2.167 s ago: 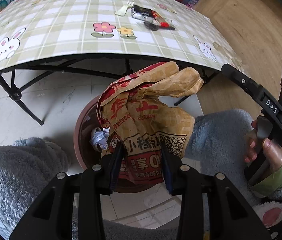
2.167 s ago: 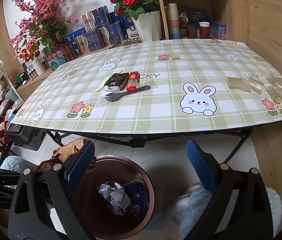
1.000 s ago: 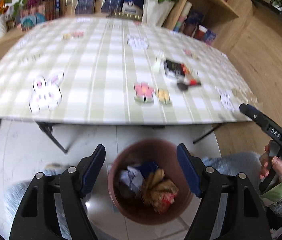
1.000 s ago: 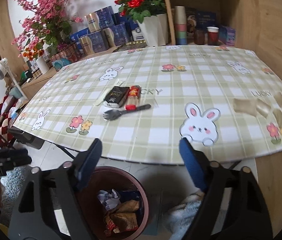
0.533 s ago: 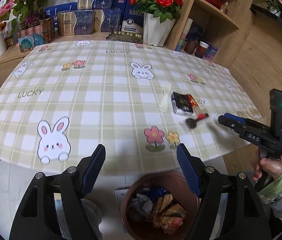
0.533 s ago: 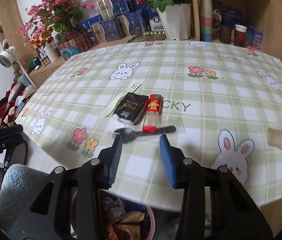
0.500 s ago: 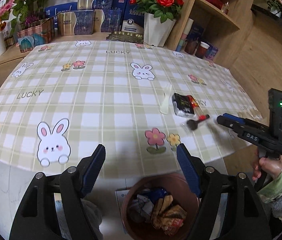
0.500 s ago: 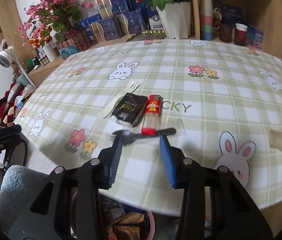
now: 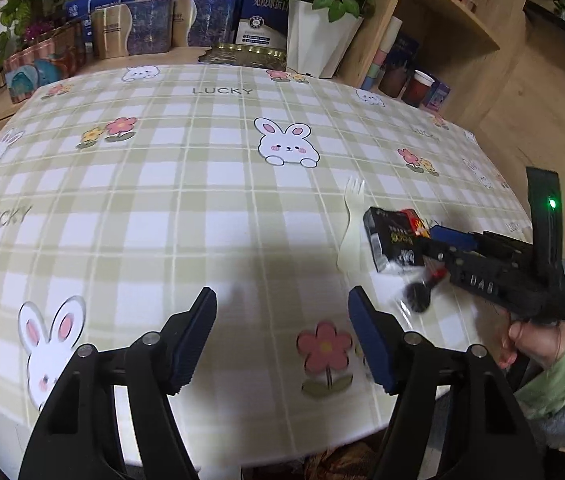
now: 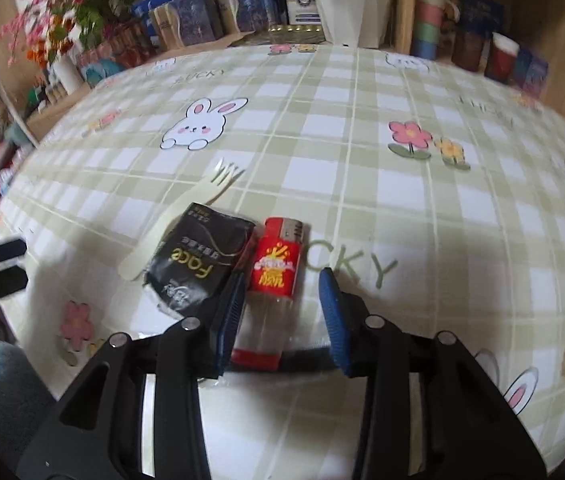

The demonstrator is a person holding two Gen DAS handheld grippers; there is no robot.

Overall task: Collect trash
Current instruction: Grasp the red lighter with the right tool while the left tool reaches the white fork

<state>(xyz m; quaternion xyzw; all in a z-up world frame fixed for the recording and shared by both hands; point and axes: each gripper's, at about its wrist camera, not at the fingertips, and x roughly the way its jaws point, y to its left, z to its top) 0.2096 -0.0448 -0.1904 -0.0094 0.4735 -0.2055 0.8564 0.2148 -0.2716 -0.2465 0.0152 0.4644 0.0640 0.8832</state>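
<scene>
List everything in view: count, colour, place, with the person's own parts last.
lighter: 1, red and clear, between the right gripper's jaws
black packet: 1, black, left of the lighter, touching it
fork: 1, cream, partly under the packet
spoon: 1, black, near table edge
tablecloth: 1, green plaid with rabbits
flower vase: 1, white, red roses, behind table
gift boxes: several, blue and gold, behind table
left gripper: 1, black, open, empty
right gripper: 1, black, jaws just closing around the lighter, not yet gripping
hand: 1, green cuff, holding right gripper
</scene>
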